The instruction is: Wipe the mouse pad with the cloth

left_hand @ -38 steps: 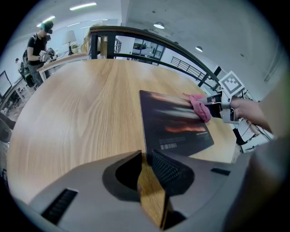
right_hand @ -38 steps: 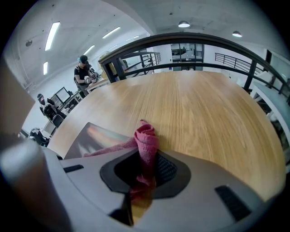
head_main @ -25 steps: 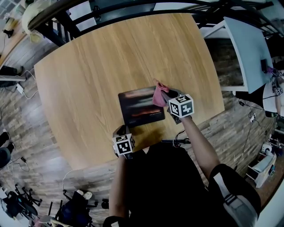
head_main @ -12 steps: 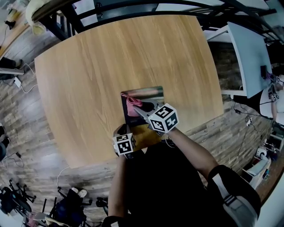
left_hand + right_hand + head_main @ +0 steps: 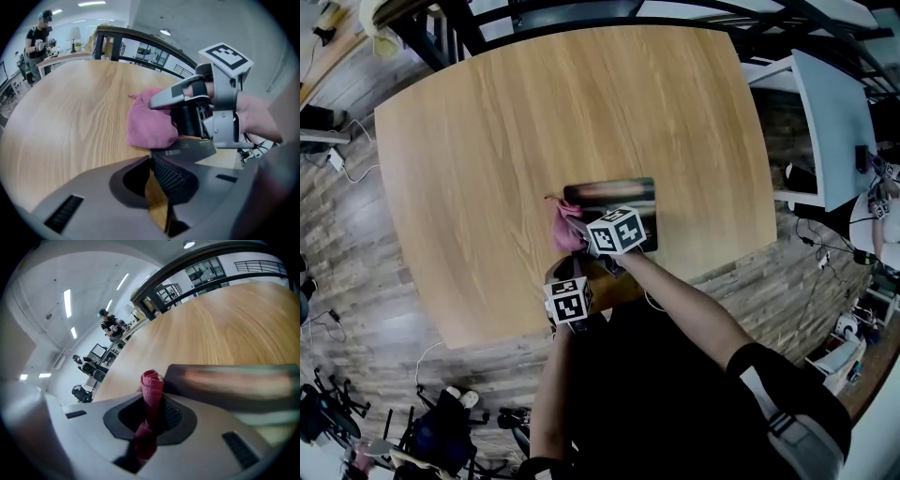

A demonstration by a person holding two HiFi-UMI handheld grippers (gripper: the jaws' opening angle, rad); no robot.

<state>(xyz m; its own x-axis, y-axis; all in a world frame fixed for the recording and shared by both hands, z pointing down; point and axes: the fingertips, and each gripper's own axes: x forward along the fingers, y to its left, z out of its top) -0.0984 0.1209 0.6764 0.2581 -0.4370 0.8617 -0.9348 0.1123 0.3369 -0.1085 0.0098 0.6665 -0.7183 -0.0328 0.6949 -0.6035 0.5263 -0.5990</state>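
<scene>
A dark mouse pad [image 5: 614, 194] lies near the front of the round wooden table [image 5: 534, 112]. My right gripper [image 5: 586, 239] is shut on a pink cloth [image 5: 565, 232], which rests at the pad's left end, partly on the bare wood. In the right gripper view the cloth [image 5: 152, 383] stands rolled between the jaws with the pad [image 5: 234, 383] just beyond. My left gripper [image 5: 565, 279] sits at the pad's near corner. In the left gripper view its jaws [image 5: 151, 159] meet on the pad's edge [image 5: 187, 150], with the cloth [image 5: 150, 124] close ahead.
The table's front edge runs just under my arms, with wood-plank floor beyond it. A white desk [image 5: 825, 112] stands at the right and a dark railing [image 5: 581, 11] behind the table. A person [image 5: 40, 28] stands far off. Cables and gear [image 5: 441, 431] lie on the floor.
My right gripper has dragged the cloth from the pad's right end across to its left end, partly off onto the wood. The left gripper has stayed in place.
</scene>
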